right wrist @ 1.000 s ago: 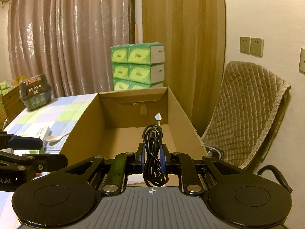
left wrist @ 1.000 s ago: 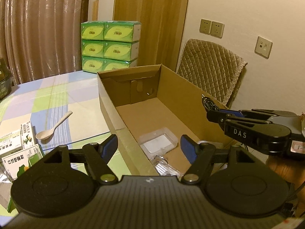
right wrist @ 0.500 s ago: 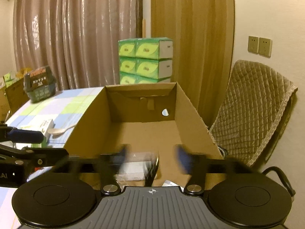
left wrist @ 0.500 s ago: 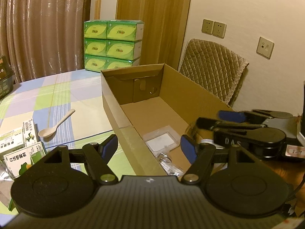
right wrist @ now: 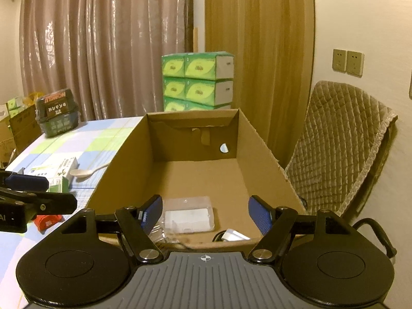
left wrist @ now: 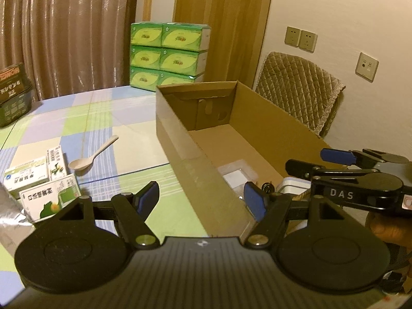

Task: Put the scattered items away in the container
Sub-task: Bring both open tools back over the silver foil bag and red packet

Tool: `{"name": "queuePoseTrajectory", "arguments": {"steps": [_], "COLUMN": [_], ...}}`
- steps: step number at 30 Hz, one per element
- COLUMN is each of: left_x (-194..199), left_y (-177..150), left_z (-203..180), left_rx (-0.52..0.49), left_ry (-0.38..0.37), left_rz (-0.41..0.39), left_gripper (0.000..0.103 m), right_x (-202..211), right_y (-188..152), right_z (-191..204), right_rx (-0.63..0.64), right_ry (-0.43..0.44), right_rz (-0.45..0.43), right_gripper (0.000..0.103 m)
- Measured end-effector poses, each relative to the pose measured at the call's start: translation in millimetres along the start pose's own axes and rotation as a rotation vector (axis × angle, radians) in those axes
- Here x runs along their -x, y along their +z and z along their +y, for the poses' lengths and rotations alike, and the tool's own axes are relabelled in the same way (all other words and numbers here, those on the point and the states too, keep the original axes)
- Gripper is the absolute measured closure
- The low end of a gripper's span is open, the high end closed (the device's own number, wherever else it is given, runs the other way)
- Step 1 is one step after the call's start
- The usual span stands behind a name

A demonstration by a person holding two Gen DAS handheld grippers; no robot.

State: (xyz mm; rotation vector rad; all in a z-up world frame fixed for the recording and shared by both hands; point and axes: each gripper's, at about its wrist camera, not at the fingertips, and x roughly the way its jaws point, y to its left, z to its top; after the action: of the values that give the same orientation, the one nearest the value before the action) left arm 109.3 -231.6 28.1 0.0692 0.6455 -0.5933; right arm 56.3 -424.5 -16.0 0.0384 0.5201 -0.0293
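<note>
An open cardboard box [left wrist: 185,154] [right wrist: 257,154] stands on the checked tablecloth. Inside it lie a clear plastic case [left wrist: 238,173] [right wrist: 189,215], a black cable [left wrist: 267,188] [right wrist: 219,235] and a white item [right wrist: 235,234]. My right gripper [right wrist: 206,212] [left wrist: 312,160] is open and empty above the box's near end. My left gripper [left wrist: 201,198] [right wrist: 49,193] is open and empty by the box's left wall. On the cloth to the left lie a pale spoon [left wrist: 90,159] [right wrist: 85,172] and green-and-white medicine boxes [left wrist: 49,198] [right wrist: 64,166].
A silver foil packet [left wrist: 10,211] and a red item [right wrist: 47,221] lie near the table's front. A dark basket [right wrist: 58,118] sits at the far left. Stacked green tissue boxes [right wrist: 198,82] stand behind the table. A quilt-covered chair [right wrist: 340,144] is right of the box.
The right gripper, shut on the black cable a second ago, has opened and the cable now lies in the box. The left gripper has shifted slightly left.
</note>
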Motion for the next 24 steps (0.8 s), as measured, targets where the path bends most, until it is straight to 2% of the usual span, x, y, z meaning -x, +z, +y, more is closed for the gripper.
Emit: {"name": "queuePoseTrajectory", "arguments": {"steps": [12, 20, 24], "left_x": [38, 74, 90], "left_y": [-23, -49, -62], "left_z": [35, 79, 100], "left_rx": [0.067, 0.125, 0.155], "left_ry": [0.084, 0.189, 0.245], "left_rz": [0.003, 0.005, 0.015], "left_gripper": [0.024, 0.008, 0.006], "right_x": [26, 39, 44], "right_y": [2, 5, 4], "right_z": [34, 71, 91], "right_rx": [0.022, 0.058, 0.076], "right_ry": [0.04, 0.107, 0.144], "right_rz": [-0.042, -0.071, -0.086], "right_gripper": [0.032, 0.027, 0.023]}}
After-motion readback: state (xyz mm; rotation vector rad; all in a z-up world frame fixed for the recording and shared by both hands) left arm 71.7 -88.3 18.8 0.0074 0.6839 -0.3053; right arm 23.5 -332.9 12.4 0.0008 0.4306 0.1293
